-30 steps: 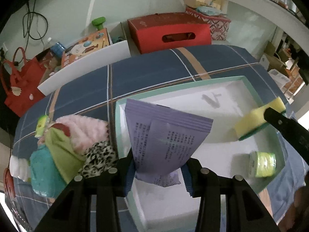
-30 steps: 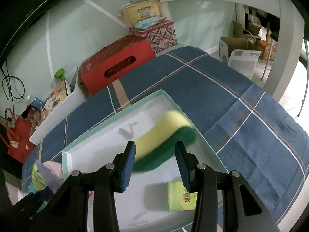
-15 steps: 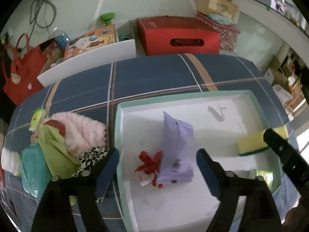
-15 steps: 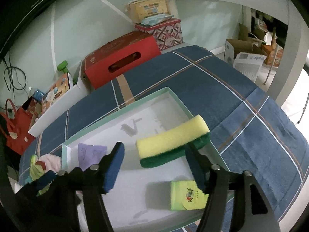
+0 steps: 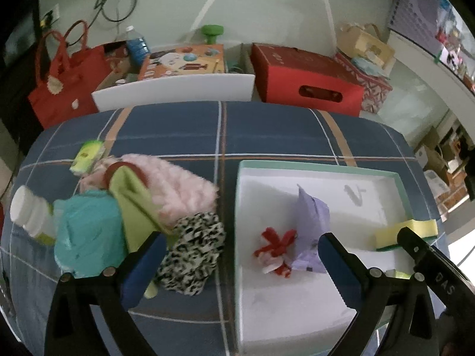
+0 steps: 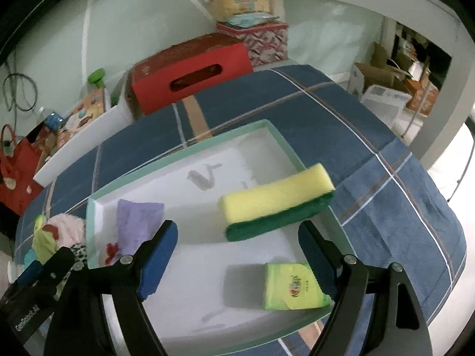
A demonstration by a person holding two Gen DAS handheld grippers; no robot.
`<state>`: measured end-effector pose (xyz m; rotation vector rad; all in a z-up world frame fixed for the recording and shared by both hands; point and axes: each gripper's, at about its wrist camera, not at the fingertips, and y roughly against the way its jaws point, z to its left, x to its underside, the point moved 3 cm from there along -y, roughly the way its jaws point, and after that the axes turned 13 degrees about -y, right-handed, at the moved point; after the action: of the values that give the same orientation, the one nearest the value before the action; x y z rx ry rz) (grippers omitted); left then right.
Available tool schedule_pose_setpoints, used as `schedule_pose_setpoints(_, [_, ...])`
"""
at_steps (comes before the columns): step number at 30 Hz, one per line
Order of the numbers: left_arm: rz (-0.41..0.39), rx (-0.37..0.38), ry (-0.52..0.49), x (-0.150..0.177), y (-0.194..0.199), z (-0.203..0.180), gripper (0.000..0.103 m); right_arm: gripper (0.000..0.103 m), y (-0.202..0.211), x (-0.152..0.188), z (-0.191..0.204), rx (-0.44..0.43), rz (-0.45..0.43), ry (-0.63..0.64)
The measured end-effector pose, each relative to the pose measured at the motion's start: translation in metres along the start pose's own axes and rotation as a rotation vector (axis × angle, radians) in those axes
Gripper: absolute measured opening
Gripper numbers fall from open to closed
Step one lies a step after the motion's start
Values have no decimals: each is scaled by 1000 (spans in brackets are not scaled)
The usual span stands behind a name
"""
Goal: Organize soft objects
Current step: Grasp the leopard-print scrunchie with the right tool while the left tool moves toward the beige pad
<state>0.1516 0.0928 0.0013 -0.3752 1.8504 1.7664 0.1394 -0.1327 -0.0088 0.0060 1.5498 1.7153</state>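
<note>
**Both grippers wide open above a white tray of soft items**

A shallow white tray (image 6: 268, 124) with a mint-green rim sits on a blue plaid cloth (image 5: 267, 127) that covers the table.

A sponge (image 6: 276, 198), yellow foam on top and a dark green scrub layer beneath, lies in the tray against its right rim. Its long axis runs across the tray, the right end tilted slightly up and resting at the rim. A crumpled lilac packet (image 5: 311, 228) stands near the tray's left edge, its peak pointing up, and touches a small red and white fabric piece (image 5: 276, 250) just to its left.

The left gripper (image 5: 237, 264) has its jaws spread wide and holds nothing; it straddles the tray's left rim. The right gripper (image 6: 237, 255) is also spread wide and empty, with the sponge just beyond its fingertips.

Only the right wrist view shows a lime-green tissue pack (image 6: 292, 286) lying flat near the tray's near edge. Only the left wrist view shows clearly the pile on the cloth left of the tray: a pink fluffy item (image 5: 178, 190), a leopard-print item (image 5: 196, 252), a green cloth (image 5: 133, 201), a teal bundle (image 5: 86, 234) and a white bottle (image 5: 26, 213).
</note>
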Motion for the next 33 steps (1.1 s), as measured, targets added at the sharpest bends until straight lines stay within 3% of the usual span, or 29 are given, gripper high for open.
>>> schedule_pose_setpoints(10, [-59,4,88,21,38,32,103,84,23,15,34,-36,-37,105])
schedule_pose_setpoints(16, [-77,-68,159,32,56,62,103,84,24,23,45,-56,-32,129])
schedule_pose_setpoints(19, [-75,-146,211,38,64,82,103,84,23,32,56,-85,-14,161])
schedule_pose_setpoints(26, [-30,-230,339,58,64,128,103,84,19,64,97,-214,65,253])
schedule_pose_setpoints(33, [-10,-253,459,78,65,171,103,84,14,91,122,-286,114,318])
